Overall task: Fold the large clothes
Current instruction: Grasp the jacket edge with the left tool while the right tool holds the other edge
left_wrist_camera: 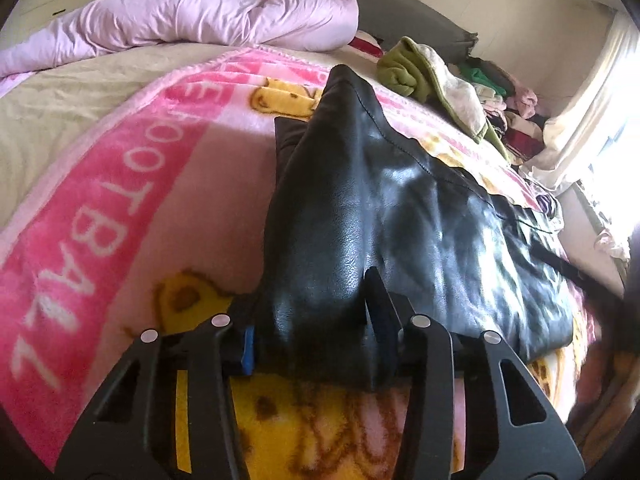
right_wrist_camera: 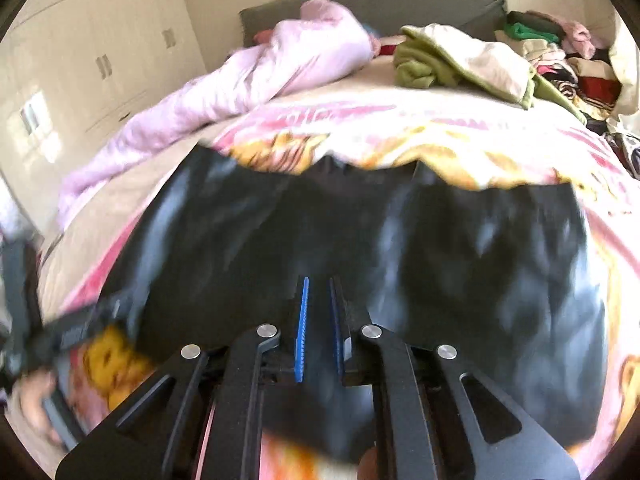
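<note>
A large black leather garment [left_wrist_camera: 400,208] lies on a pink and yellow cartoon blanket [left_wrist_camera: 120,200] on a bed. My left gripper [left_wrist_camera: 316,320] is closed on a thick bunched end of the garment, which bulges between the blue-padded fingers [left_wrist_camera: 247,350]. In the right wrist view the garment [right_wrist_camera: 460,248] spreads wide and is blurred. My right gripper [right_wrist_camera: 319,312] hovers over its near edge with its blue pads [right_wrist_camera: 302,328] close together; a narrow gap shows between them. The left hand and its gripper [right_wrist_camera: 48,340] show at the lower left.
A crumpled lilac duvet [left_wrist_camera: 208,20] lies across the far side of the bed. A green and cream cloth [left_wrist_camera: 432,76] and a pile of mixed clothes [right_wrist_camera: 568,56] sit at the far right. White wardrobes [right_wrist_camera: 100,52] stand on the left, a grey headboard [right_wrist_camera: 420,4] behind.
</note>
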Action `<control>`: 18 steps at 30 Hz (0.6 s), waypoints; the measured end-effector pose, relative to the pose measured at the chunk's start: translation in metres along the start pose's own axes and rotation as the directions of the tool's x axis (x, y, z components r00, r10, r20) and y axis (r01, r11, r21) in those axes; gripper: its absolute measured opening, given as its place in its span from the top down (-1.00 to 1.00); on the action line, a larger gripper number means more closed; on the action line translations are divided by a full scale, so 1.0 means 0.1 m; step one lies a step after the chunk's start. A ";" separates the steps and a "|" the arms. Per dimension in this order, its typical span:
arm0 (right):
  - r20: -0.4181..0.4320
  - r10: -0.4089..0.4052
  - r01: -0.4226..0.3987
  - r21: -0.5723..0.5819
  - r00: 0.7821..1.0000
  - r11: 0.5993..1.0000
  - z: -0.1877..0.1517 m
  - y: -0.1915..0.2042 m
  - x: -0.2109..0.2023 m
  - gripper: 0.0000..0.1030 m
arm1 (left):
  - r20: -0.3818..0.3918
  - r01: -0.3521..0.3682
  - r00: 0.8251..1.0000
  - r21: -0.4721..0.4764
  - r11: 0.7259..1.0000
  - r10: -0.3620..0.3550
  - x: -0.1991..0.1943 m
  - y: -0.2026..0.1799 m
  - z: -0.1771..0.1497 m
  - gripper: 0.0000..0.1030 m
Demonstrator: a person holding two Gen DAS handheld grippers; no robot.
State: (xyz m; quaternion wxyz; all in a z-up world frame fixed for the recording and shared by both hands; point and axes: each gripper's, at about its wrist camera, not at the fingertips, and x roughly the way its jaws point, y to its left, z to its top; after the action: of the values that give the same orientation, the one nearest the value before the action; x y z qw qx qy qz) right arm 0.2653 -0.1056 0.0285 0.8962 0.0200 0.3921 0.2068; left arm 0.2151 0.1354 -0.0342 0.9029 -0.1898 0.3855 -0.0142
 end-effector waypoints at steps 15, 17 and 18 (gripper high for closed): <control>-0.217 -0.051 0.077 0.109 0.975 0.991 0.46 -0.41 1.26 0.83 | 0.075 0.028 0.997 0.052 0.998 -0.032 -0.13 -0.10 0.03 0.40; -0.216 -0.070 0.092 0.091 0.974 0.992 0.44 -0.38 1.27 0.83 | 0.083 0.014 0.996 0.069 0.998 -0.019 -0.13 -0.13 0.03 0.40; -0.213 -0.071 0.091 0.084 0.974 0.992 0.45 -0.37 1.25 0.84 | 0.083 0.014 0.996 0.067 0.998 -0.019 -0.13 -0.13 0.04 0.40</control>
State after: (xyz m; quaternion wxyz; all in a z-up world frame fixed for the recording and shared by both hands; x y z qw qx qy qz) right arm 0.3859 -0.0854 -0.0343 0.8556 0.0238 0.4941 0.1524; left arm 0.2099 0.1269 -0.0180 0.9240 -0.1631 0.3449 -0.0265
